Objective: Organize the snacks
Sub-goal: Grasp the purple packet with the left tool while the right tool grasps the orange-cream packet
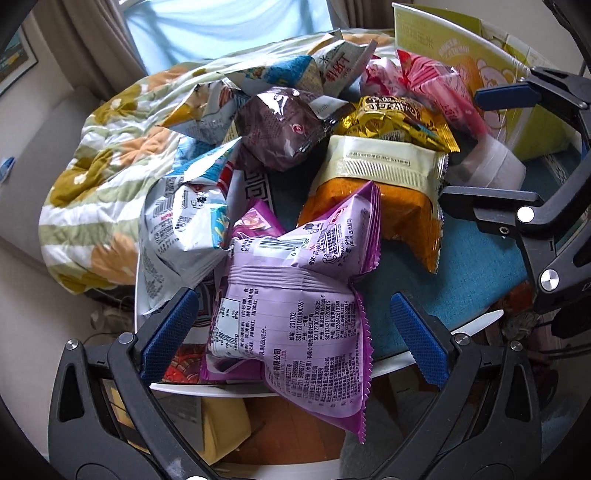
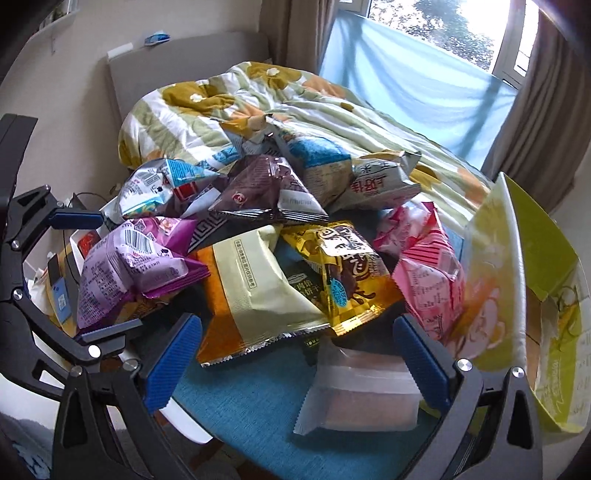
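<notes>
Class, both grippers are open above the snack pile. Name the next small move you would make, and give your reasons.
Probably close the left gripper on the purple packet. That packet already lies between its open fingers at the near edge of the pile, on top of the others. The yellow-green box stands open beside the pile to receive it.

A floral quilt [image 2: 258,107] lies on the bed below a bright window [image 2: 443,26] flanked by brown curtains [image 2: 532,110].

both tongs are spread wide with nothing between the blue pads. left tongs [image 1: 295,325] sit low and point forward, fingers splayed apart. right tongs [image 2: 295,354] do the same, off to the other's right side.
</notes>
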A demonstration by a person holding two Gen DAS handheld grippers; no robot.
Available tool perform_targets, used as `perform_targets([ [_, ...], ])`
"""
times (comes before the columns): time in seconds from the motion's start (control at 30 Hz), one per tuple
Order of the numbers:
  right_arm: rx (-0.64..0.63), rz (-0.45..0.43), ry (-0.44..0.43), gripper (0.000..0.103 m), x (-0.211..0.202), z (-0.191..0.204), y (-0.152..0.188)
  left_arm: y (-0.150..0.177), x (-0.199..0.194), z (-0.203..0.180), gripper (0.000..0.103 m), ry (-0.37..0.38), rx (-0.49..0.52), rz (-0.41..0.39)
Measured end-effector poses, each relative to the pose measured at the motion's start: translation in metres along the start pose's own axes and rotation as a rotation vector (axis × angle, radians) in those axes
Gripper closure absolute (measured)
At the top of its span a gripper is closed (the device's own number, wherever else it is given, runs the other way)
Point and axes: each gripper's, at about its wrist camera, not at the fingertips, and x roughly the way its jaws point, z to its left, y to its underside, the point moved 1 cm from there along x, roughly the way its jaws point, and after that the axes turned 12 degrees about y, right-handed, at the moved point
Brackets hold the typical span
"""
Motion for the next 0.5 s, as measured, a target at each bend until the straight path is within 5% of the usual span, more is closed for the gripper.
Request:
perform_targets([
  [0.13, -0.069, 0.007, -0.032, 0.0, 0.017, 0.011, -0.007, 0.003, 0.016, -0.002, 0.004, 0.006, 0.002, 0.034],
  [0.2, -0.115, 0.009, -0.038, 0.001, 0.023, 0.019, -0.009, 0.005, 0.021, -0.001, 0.015, -0.007, 0.004, 0.055],
  [0.5, -0.239, 0.027, -0.1, 0.017, 0.046, 0.035, -0.014, 0.005, 0.023, 0.016, 0.033, 0.023, -0.046, 0.061],
])
